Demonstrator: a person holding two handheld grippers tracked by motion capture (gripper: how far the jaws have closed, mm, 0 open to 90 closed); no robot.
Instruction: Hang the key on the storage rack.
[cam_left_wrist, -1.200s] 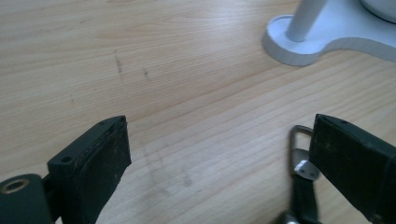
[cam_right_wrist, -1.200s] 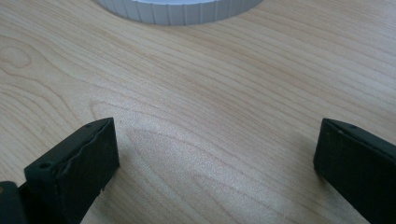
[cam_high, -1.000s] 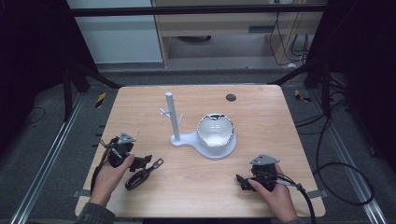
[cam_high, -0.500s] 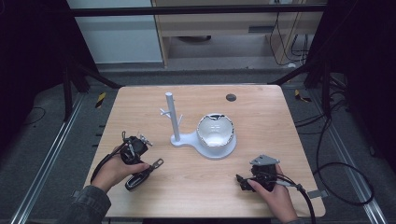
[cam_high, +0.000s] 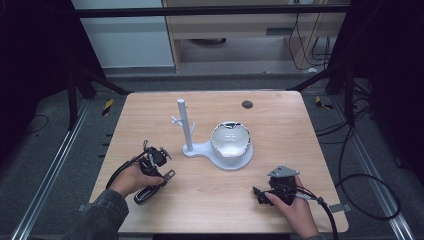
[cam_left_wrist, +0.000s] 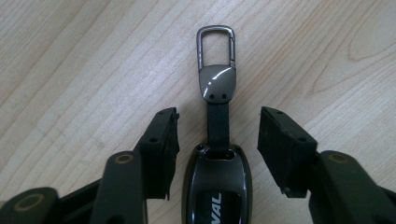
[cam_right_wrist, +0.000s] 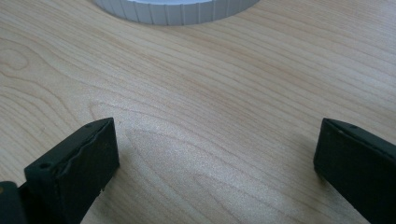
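Near the desk's front-left corner, the key fob (cam_left_wrist: 217, 186) should be centred between the left gripper (cam_left_wrist: 218, 135)'s spread jaws before closing; the right gripper (cam_right_wrist: 217, 158) is held agape.

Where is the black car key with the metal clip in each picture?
High view: the car key lies near the table's left front, beside the left hand.
Left gripper view: it sits at bottom centre, between the open left tongs, clip pointing away.
Right gripper view: the key is absent.
Shared landmark: the pale wood-grain tabletop.
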